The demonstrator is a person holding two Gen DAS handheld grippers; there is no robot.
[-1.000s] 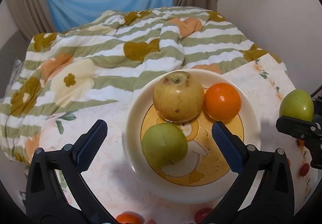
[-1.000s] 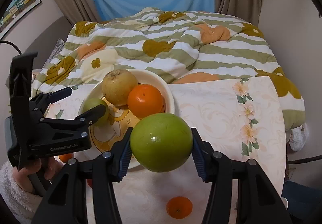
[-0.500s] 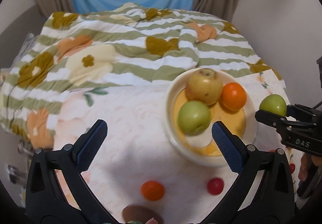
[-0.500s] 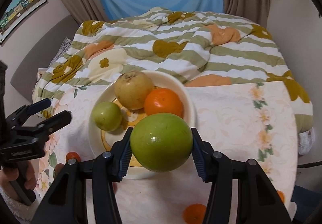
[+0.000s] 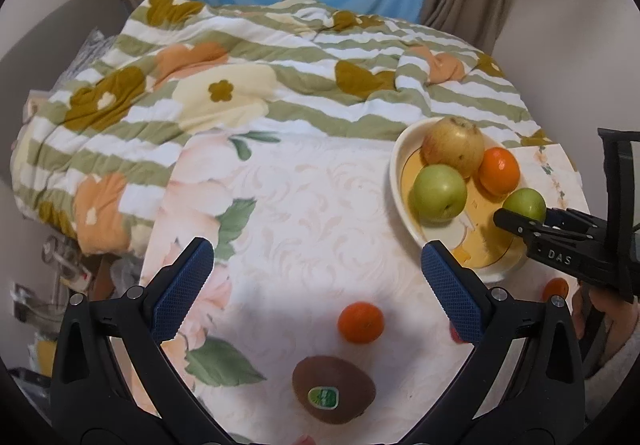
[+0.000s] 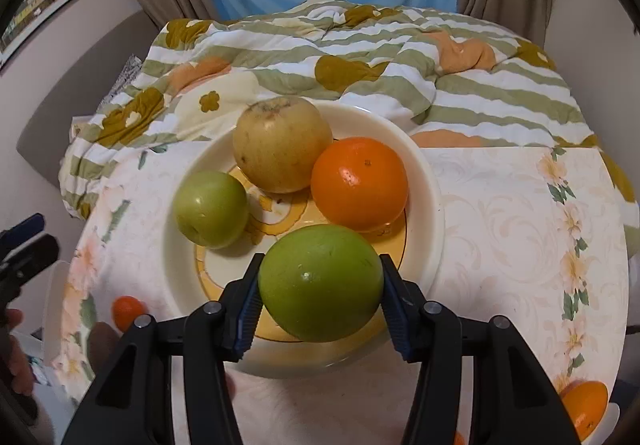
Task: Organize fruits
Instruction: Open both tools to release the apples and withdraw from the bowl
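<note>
My right gripper (image 6: 320, 295) is shut on a green apple (image 6: 320, 283) and holds it over the near rim of a cream plate (image 6: 434, 205). The plate holds a yellow apple (image 6: 282, 143), an orange (image 6: 359, 183) and a second green apple (image 6: 211, 209). In the left wrist view the plate (image 5: 400, 169) is at the right, with the held green apple (image 5: 524, 203) over it. My left gripper (image 5: 316, 287) is open and empty above the tablecloth, left of the plate. A small orange (image 5: 360, 322) and a brown kiwi (image 5: 333, 389) lie below it.
A striped floral quilt (image 5: 240, 85) is bunched along the table's far side. A small orange (image 6: 127, 311) lies left of the plate, another orange (image 6: 586, 405) at the near right. A small red fruit (image 5: 456, 335) is half hidden behind my left gripper's right finger.
My left gripper has drawn back and to the left, away from the plate, bringing the kiwi into view. My right gripper has carried the green apple forward over the plate's near edge.
</note>
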